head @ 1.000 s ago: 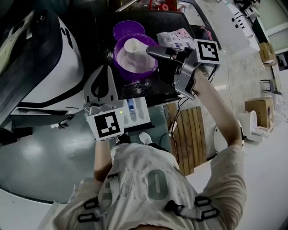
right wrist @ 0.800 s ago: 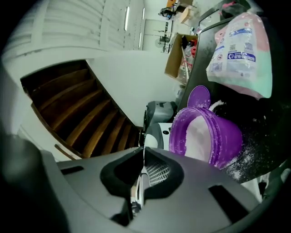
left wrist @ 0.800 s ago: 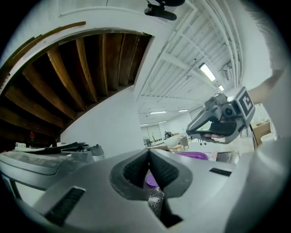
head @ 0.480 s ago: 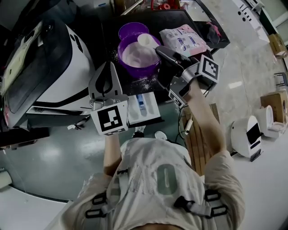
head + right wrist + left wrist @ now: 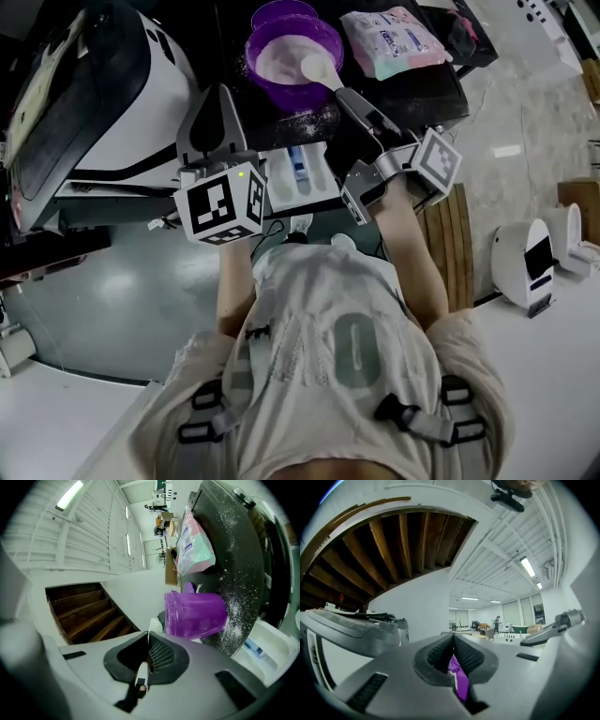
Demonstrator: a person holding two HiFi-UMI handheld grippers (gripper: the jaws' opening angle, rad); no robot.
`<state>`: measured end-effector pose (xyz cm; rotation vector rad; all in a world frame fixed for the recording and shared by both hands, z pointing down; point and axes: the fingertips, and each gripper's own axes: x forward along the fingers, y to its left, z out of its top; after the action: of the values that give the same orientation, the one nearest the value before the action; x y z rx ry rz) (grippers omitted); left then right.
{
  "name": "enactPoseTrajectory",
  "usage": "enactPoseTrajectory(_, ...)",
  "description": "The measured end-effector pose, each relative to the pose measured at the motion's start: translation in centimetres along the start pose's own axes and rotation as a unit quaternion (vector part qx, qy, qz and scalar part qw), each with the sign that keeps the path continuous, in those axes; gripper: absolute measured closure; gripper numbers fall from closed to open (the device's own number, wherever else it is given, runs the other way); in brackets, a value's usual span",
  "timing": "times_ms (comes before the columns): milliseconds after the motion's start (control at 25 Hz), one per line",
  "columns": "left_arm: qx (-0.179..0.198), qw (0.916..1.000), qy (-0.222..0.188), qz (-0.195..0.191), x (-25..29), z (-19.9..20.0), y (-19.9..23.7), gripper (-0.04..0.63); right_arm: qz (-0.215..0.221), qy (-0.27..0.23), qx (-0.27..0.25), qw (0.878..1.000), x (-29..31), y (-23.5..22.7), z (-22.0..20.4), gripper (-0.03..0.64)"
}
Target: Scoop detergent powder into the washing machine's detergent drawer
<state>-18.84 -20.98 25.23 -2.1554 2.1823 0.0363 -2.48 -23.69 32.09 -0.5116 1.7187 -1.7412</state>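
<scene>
A purple bowl (image 5: 286,58) of white powder stands on the dark counter. My right gripper (image 5: 349,97) is shut on the handle of a white scoop (image 5: 316,67), which sits heaped with powder over the bowl's right rim. In the right gripper view the scoop handle (image 5: 142,677) runs between the jaws, with the purple bowl (image 5: 194,613) just beyond. The open detergent drawer (image 5: 298,178) juts out below the bowl, between the two grippers. My left gripper (image 5: 221,91) is shut and points up, left of the drawer. A purple sliver (image 5: 458,681) shows low between its pads.
The white washing machine (image 5: 103,103) with its dark door fills the left. A pink and green detergent bag (image 5: 392,39) lies right of the bowl on the powder-dusted counter (image 5: 412,94). Wooden slats (image 5: 452,225) and a white appliance (image 5: 527,262) sit on the floor at right.
The right gripper has lifted the scoop from the middle of the powder to the bowl's right rim, now loaded. The left gripper has stayed beside the drawer. The head camera has shifted.
</scene>
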Motion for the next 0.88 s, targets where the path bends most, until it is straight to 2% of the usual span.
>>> enactPoseTrajectory(400, 0.005, 0.9998, 0.013, 0.016, -2.0, -1.0, 0.1, 0.574, -0.002, 0.023, -0.031, 0.999, -3.6, -0.1, -1.5, 0.606)
enactPoseTrajectory(720, 0.009, 0.9988, 0.016, 0.045, -4.0, -1.6, 1.5, 0.574, -0.001, 0.085, -0.037, 0.996, -5.0, -2.0, -5.0, 0.607)
enactPoseTrajectory(880, 0.02, 0.9982, 0.016, 0.054, -4.9, -1.8, 1.5, 0.574, 0.002, 0.13, -0.076, 0.989, -4.9, -3.4, -6.5, 0.607)
